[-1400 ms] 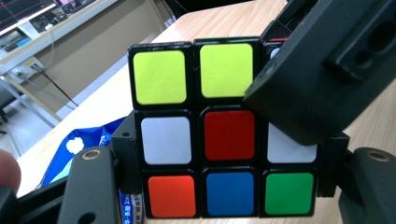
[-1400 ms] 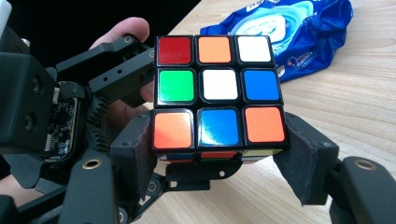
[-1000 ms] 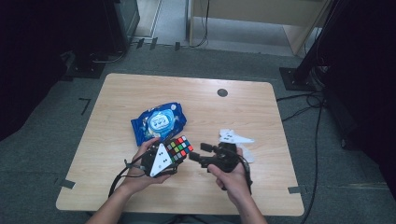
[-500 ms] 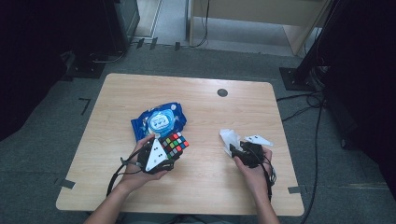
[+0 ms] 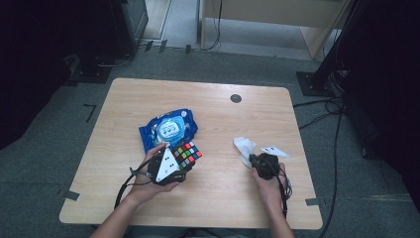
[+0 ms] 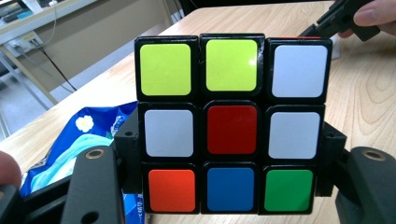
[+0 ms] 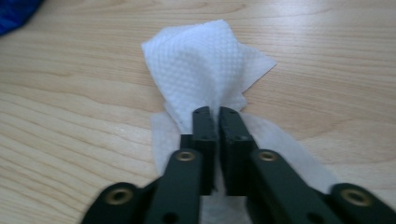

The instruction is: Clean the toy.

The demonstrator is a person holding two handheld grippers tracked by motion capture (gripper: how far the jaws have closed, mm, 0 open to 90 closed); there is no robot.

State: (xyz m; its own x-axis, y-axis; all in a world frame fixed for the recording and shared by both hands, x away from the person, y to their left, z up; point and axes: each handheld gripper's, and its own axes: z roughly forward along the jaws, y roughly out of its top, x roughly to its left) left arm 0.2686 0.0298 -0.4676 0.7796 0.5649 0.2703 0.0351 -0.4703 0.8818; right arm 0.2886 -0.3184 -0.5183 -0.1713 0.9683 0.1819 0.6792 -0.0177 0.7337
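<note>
High view: the left gripper (image 5: 171, 166) holds the cube (image 5: 187, 154) just above the surface (image 5: 213, 114), near the front edge, with the blue packet (image 5: 168, 128) just behind it. Off to the right, the right gripper (image 5: 253, 161) is down at the tissue (image 5: 244, 146), its jaws just closing.

Left gripper view: jaws clamped on both sides of the cube (image 6: 232, 123). It's hard, glossy plastic with flat square stickers in yellow, white, red, orange, blue and green on a black frame. The packet (image 6: 77, 142) looks like crinkly film.

Right gripper view: the right gripper (image 7: 217, 114) is pinched nearly together on a fold of the tissue (image 7: 201, 70), which is soft, dimpled and crumpled into a peak on the woodgrain.

My read: he's picking up the tissue, perhaps to wipe the cube. Best to bite deep into the bunched part, lift gently so the thin paper doesn't tear, and keep the cube level.
</note>
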